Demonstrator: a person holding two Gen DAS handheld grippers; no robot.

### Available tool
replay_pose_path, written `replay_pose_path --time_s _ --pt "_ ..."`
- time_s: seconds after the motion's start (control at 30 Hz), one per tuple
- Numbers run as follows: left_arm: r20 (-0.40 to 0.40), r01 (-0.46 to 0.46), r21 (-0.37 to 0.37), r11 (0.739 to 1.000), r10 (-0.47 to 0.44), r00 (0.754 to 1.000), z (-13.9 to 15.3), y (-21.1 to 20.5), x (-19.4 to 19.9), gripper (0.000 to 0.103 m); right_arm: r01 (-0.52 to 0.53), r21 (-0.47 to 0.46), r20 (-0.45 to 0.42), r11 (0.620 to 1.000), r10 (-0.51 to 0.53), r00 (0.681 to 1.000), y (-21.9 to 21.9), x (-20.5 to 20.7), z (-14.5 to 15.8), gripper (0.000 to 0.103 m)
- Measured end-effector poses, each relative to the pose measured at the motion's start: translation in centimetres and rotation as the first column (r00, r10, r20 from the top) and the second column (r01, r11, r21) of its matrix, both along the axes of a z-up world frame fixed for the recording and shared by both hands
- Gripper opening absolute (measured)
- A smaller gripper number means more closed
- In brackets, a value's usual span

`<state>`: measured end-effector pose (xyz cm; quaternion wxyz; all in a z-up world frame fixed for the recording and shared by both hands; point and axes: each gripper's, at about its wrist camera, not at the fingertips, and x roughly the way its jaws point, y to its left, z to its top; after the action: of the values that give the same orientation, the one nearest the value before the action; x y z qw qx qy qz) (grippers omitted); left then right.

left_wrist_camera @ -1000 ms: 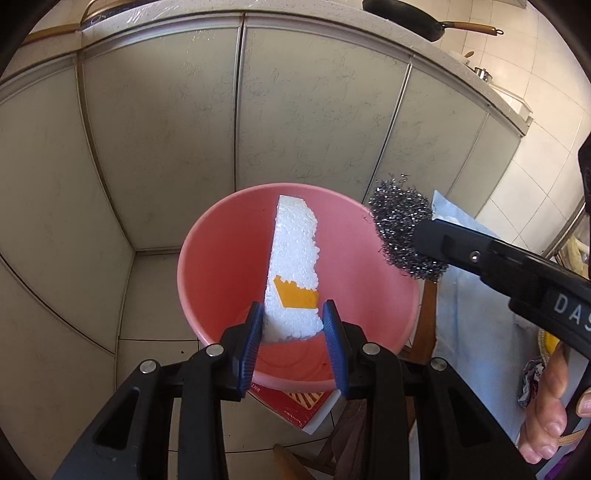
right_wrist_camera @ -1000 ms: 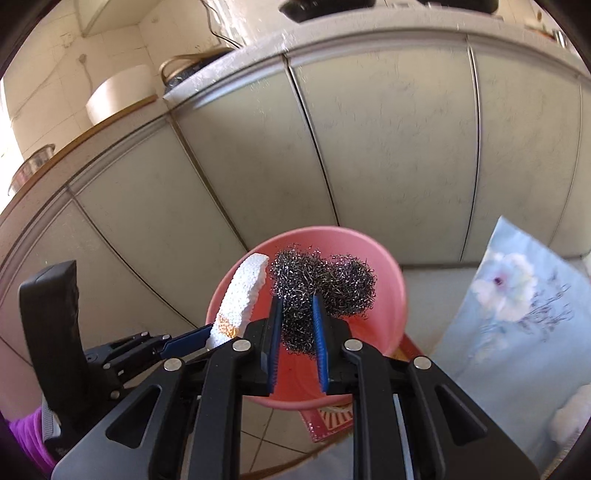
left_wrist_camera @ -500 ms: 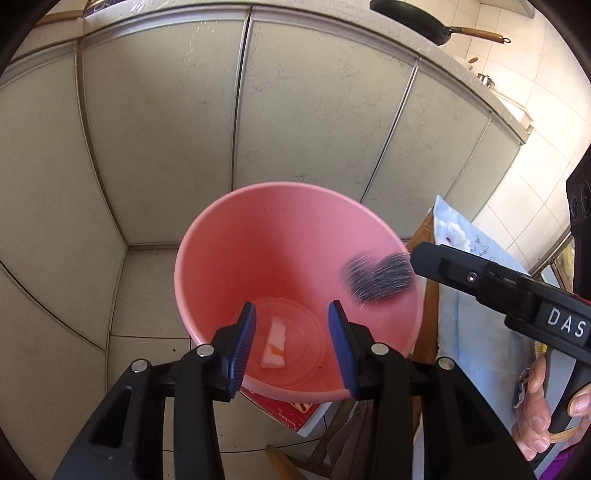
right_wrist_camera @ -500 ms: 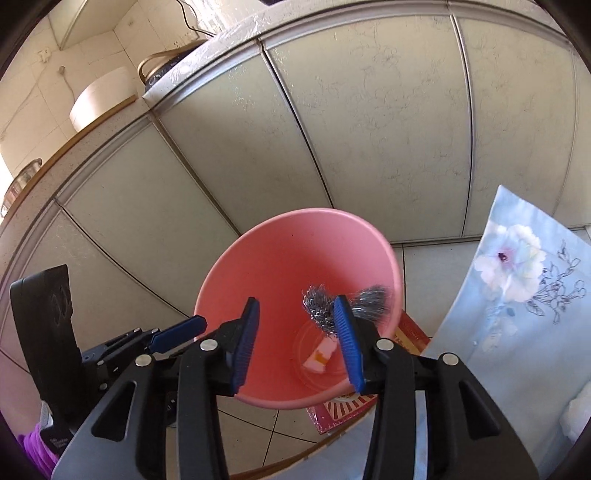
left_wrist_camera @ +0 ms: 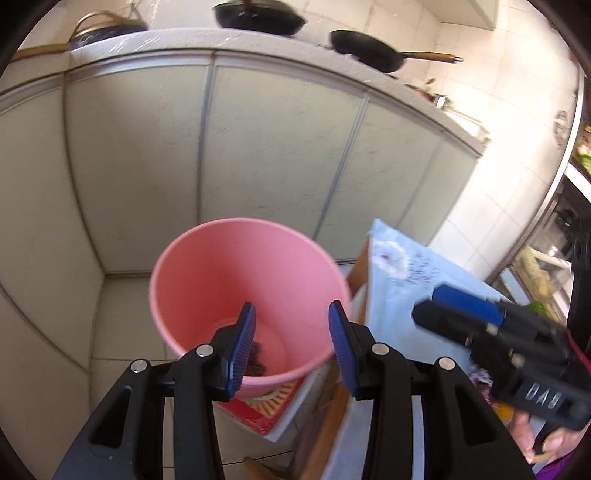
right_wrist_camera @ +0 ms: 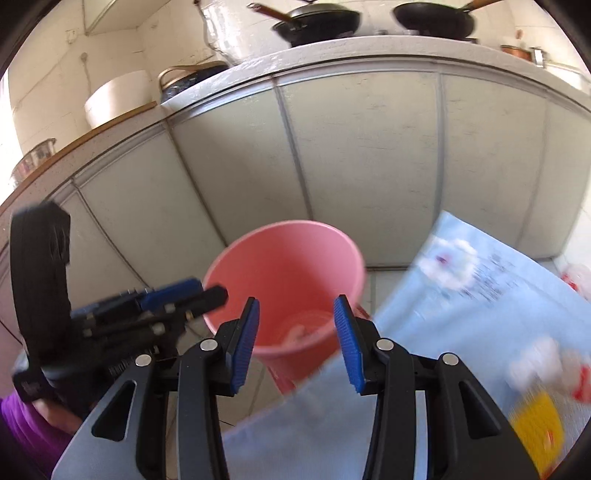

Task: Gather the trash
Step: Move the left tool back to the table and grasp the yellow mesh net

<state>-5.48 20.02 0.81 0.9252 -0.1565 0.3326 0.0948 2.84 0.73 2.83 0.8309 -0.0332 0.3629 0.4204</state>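
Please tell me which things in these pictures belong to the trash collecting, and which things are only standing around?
Part of the job:
pink bucket
steel wool in the bucket
white scrap in the bucket
left gripper, open
right gripper, open

Only standing around:
black pans
floral cloth
cabinet doors

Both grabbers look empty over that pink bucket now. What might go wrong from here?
The pink bucket seems to stand on a red booklet, not bare floor, so a bump from the open left gripper might tip it and spill the steel wool. The open right gripper hangs close to the left one, so they might collide. On the blue floral cloth, blurred scraps may be hard to grip.
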Motion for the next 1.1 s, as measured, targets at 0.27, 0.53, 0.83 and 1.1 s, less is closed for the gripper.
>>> replay_pose_path --time_s 0.27,0.53,0.83,1.1 --pt "0.008 0.169 -0.008 0.986 -0.169 0.986 0.9 -6.0 0.7 0.044 0.162 -0.064 0.091 0.985 -0.156 0.984 -8.3 -3.9 0.2 0.043" --pt "-0.025 0.326 -0.018 0.945 -0.327 0.945 0.3 -12.0 1.1 0.045 0.443 -0.066 0.157 0.894 -0.429 0.889 -18.5 -6.0 -0.1 0.043" --pt "-0.054 0.499 -0.01 0.866 -0.499 0.865 -0.8 -18.0 1.8 0.045 0.596 -0.069 0.15 0.8 -0.582 0.799 -25.3 -8.2 -2.5 0.043" --pt "-0.095 0.556 0.01 0.831 -0.553 0.828 -0.9 -21.7 3.2 0.044 0.565 -0.048 0.135 0.824 -0.555 0.821 -25.8 -8.6 -3.1 0.043"
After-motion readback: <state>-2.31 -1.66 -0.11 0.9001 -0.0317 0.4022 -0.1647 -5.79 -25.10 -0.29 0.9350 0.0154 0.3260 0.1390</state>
